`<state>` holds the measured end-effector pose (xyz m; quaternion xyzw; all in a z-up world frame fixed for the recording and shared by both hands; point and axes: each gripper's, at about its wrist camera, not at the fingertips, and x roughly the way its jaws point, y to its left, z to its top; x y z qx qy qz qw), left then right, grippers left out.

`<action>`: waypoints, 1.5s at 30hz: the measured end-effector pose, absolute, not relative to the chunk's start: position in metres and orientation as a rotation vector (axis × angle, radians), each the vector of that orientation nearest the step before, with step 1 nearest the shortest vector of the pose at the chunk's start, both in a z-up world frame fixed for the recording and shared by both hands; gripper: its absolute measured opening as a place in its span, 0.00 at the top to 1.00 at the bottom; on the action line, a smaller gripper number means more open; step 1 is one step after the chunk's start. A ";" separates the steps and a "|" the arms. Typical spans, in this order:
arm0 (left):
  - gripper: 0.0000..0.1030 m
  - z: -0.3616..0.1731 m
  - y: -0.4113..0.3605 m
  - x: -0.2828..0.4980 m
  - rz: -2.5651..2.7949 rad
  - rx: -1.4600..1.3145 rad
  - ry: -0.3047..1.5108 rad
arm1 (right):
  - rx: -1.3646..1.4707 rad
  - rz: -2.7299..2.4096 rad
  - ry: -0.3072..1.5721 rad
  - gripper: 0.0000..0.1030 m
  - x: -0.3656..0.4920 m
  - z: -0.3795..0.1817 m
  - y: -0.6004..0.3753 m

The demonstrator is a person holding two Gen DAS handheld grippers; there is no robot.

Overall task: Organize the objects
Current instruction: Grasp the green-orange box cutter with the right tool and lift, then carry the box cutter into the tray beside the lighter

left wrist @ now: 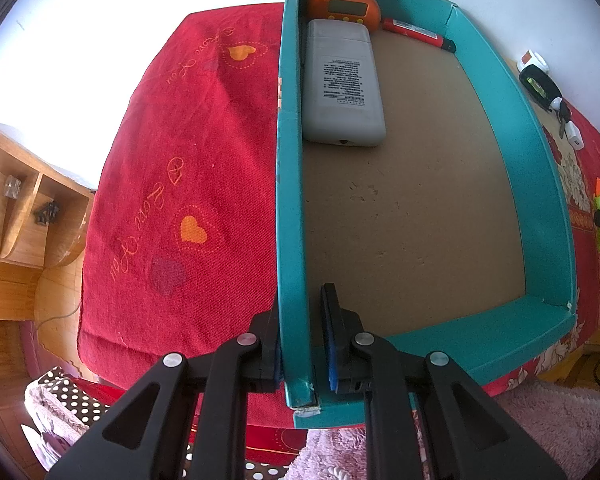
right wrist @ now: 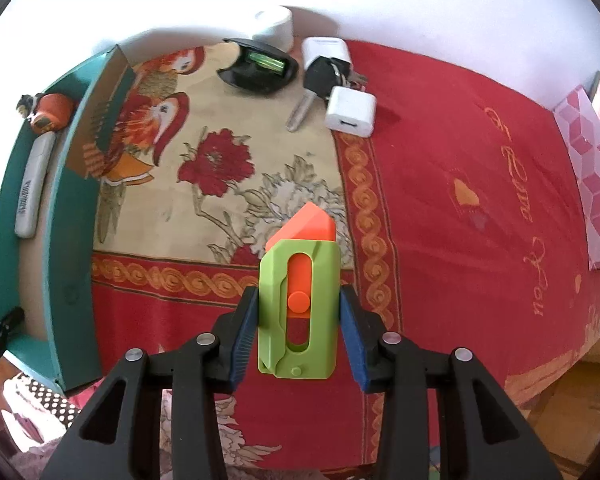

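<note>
A teal open box [left wrist: 540,184] lies on the red heart-print cloth [left wrist: 172,160]. My left gripper [left wrist: 300,304] is shut on the box's left wall near its front corner, one finger inside and one outside. At the far end of the box lie a grey remote [left wrist: 342,84], an orange clock with a monkey figure [left wrist: 344,6] and a red pen [left wrist: 416,32]. My right gripper [right wrist: 299,292] is shut on a green toy knife with an orange blade [right wrist: 300,320], held blade forward above the flowered cloth, to the right of the box [right wrist: 72,216].
At the back of the table sit a black case with a green insert [right wrist: 258,66], a bunch of keys [right wrist: 320,76], a white charger [right wrist: 350,112] and a white cup [right wrist: 274,26]. A pink patterned box [right wrist: 592,184] lies far right. A wooden shelf [left wrist: 16,200] stands left of the table.
</note>
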<state>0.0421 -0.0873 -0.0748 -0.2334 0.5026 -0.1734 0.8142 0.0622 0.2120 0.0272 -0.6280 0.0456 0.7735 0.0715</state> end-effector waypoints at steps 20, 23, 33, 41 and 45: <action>0.88 -0.070 -0.093 0.038 -0.350 -0.518 1.058 | -1.935 2.633 -0.279 0.60 -0.043 0.070 0.148; 0.88 -0.072 -0.092 0.039 -0.347 -0.523 1.054 | -1.942 2.690 -0.360 0.60 -0.061 0.070 0.127; 0.88 -0.073 -0.090 0.034 -0.332 -0.545 1.044 | -1.954 2.860 -0.773 0.60 -0.086 0.086 0.068; 0.88 -0.072 -0.090 0.035 -0.315 -0.563 1.039 | -2.019 2.934 -1.049 0.60 -0.110 0.072 0.030; 0.87 -0.071 -0.090 0.035 -0.309 -0.572 1.040 | -2.077 2.917 -1.198 0.60 -0.126 0.056 0.013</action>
